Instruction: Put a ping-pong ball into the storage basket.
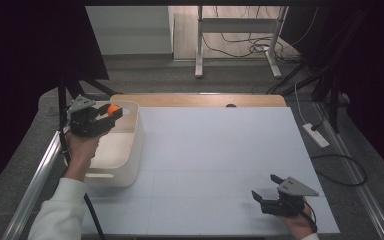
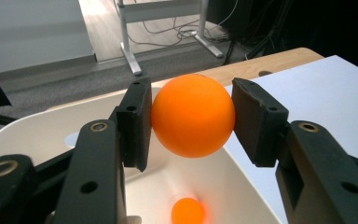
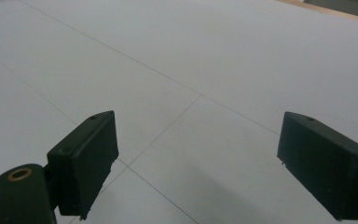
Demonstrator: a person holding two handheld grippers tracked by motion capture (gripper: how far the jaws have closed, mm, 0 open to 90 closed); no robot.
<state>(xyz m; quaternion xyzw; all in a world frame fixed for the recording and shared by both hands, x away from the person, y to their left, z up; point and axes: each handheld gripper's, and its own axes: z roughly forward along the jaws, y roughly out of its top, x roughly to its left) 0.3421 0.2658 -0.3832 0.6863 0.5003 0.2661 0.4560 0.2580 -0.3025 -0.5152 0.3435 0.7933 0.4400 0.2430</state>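
Right gripper (image 1: 264,192): is held low at the near right corner of the tabletop, in the person's right hand (image 1: 296,224); its fingers (image 3: 86,161) are spread wide, with nothing between them, as seen in the right gripper view.
Left gripper (image 1: 111,112): is held in the person's left hand (image 1: 80,145) above the far end of the white bin; a grey three-cornered plate is carried on top of it.
Left fingers (image 2: 135,123): are pinched on an orange ball, one pad pressed against each side of it.
Orange ball (image 2: 192,115): is clamped between the left fingers, clear of the bin floor and over the bin's inside; it is seen in the high view as a small orange spot at the gripper's tip.
Second orange ball (image 2: 187,211): is seen lying on the bin floor, below the held one, in the left gripper view.
White bin (image 1: 130,150): is set at the left edge of the tabletop, a slot handle being visible in its near wall.
Tabletop (image 1: 220,160): is covered with a white sheet marked by thin lines; a wooden strip is left bare at the far edge.
Sleeve (image 1: 57,212): is white, and is seen on the left forearm at the bottom left of the high view.
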